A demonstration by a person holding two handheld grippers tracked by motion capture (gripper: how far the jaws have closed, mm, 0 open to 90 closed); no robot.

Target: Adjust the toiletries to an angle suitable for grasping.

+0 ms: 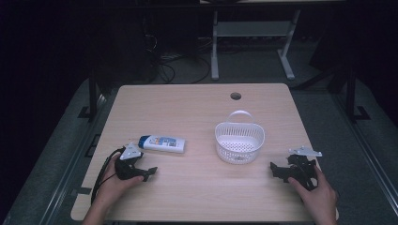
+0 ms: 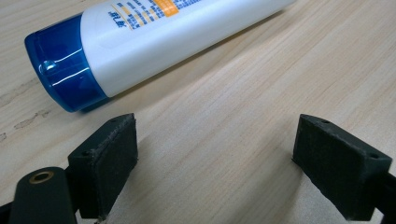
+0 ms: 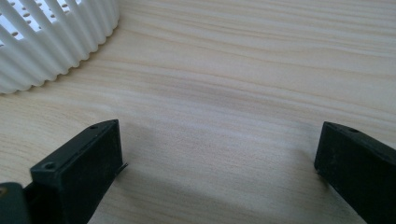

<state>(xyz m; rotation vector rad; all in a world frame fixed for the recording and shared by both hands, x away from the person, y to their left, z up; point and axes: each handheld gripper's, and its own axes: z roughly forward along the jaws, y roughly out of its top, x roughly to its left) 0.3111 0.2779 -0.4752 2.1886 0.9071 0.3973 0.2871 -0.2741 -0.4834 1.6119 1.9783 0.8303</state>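
Bottom left of the high view, left gripper (image 1: pixel 149 172) sits on the table (image 1: pixel 197 197) w/ jaws spread wide, nothing btwn them. Bottom right, right gripper (image 1: pixel 276 169) same deal, jaws wide apart over bare wood. Just above the left one lies the white bottle (image 1: pixel 163 143) on its side, blue cap (image 2: pixel 63 70) pointing left. White basket (image 1: pixel 240 140) stands mid-frame, near the right gripper but not touching.

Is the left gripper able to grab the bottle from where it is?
Probably yes: the left gripper is open, the bottle lies close by on the table, nothing between.
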